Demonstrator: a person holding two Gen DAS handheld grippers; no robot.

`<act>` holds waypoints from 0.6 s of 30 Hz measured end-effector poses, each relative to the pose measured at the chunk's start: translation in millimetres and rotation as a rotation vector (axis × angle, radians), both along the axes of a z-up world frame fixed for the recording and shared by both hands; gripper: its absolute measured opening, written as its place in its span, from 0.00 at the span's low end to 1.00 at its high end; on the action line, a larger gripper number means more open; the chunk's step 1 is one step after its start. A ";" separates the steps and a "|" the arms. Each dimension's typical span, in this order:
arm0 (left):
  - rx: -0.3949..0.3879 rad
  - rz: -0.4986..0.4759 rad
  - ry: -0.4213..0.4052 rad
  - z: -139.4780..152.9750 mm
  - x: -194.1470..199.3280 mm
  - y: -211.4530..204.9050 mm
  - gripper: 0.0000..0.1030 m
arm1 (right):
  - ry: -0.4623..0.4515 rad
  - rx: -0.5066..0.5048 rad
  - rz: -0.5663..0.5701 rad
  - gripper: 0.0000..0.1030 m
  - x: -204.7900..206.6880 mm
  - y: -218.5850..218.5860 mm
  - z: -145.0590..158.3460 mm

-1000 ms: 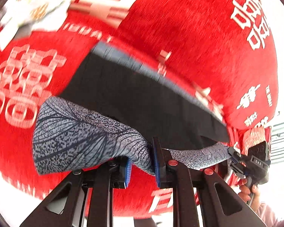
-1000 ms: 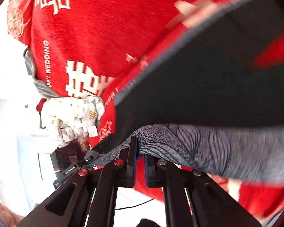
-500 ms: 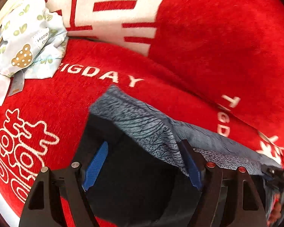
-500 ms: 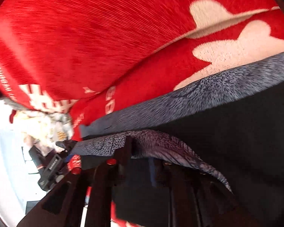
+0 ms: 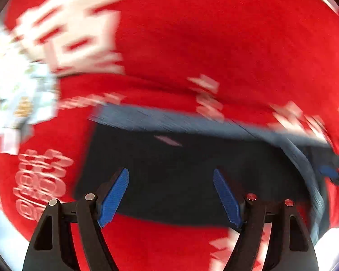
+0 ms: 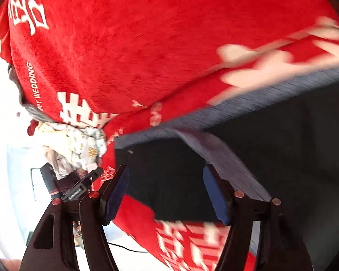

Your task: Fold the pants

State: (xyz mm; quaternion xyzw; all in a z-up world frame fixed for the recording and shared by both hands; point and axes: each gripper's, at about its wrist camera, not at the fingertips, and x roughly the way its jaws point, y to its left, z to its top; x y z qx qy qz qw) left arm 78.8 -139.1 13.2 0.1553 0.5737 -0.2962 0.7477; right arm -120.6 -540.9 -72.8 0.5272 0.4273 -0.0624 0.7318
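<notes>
The pants [image 5: 180, 180] lie folded flat on a red blanket [image 5: 214, 45] printed with white characters and lettering; what the blanket covers cannot be told. The folded stack shows a dark inner side on top, with a grey-blue patterned strip [image 5: 169, 119] running along its far edge, toward the raised fold of the blanket behind it. A patterned band also curves down the stack's right end in the left wrist view.

The left gripper [image 5: 171, 194] hovers over the near edge of the pants with its blue pads spread wide and nothing between them. The right gripper [image 6: 166, 194] is likewise spread wide over the left end of the pants, holding nothing; a patterned band [image 6: 226, 164] of the cloth runs just beside its right finger, and whether they touch cannot be told.

A heap of pale printed cloth [image 6: 79, 144] sits at the blanket's left edge. Both views are blurred.
</notes>
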 end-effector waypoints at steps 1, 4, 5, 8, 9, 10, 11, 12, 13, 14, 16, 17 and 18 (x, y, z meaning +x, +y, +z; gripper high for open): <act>-0.010 -0.033 0.033 -2.4 -16.1 -10.0 0.76 | 0.025 0.002 -0.041 0.69 -32.5 -3.2 0.6; -0.048 -0.177 0.169 -13.6 -86.7 -59.0 0.76 | 0.079 0.048 -0.166 0.69 -113.6 -10.7 -6.5; -0.053 -0.214 0.195 -16.6 -104.9 -73.5 0.76 | 0.098 0.065 -0.206 0.69 -139.5 -12.2 -9.5; -0.078 -0.323 0.303 -27.9 -159.3 -119.9 0.76 | 0.161 0.112 -0.308 0.69 -218.5 -12.1 -19.7; -0.081 -0.354 0.329 -32.4 -175.4 -134.8 0.76 | 0.188 0.122 -0.341 0.69 -247.5 -9.6 -22.9; -0.079 -0.381 0.347 -36.6 -189.2 -148.6 0.76 | 0.202 0.129 -0.363 0.69 -264.6 -8.2 -26.2; -0.075 -0.398 0.359 -39.6 -197.7 -157.3 0.76 | 0.215 0.146 -0.395 0.69 -286.3 -5.5 -30.9; -0.064 -0.416 0.374 -43.5 -208.2 -166.6 0.76 | 0.222 0.158 -0.416 0.69 -297.0 -2.4 -34.7; -0.047 -0.433 0.391 -48.8 -218.3 -176.1 0.76 | 0.238 0.182 -0.447 0.69 -316.0 1.8 -42.6; -0.041 -0.442 0.402 -51.0 -225.4 -182.1 0.76 | 0.254 0.196 -0.461 0.69 -326.0 5.4 -49.6; -0.030 -0.456 0.413 -54.1 -235.1 -191.2 0.76 | 0.275 0.210 -0.466 0.69 -339.7 11.1 -63.4; -0.026 -0.466 0.418 -55.3 -238.6 -195.6 0.76 | 0.271 0.217 -0.462 0.69 -341.9 13.0 -68.0; -0.025 -0.474 0.422 -55.9 -243.8 -199.0 0.76 | 0.257 0.231 -0.458 0.67 -344.1 15.1 -74.0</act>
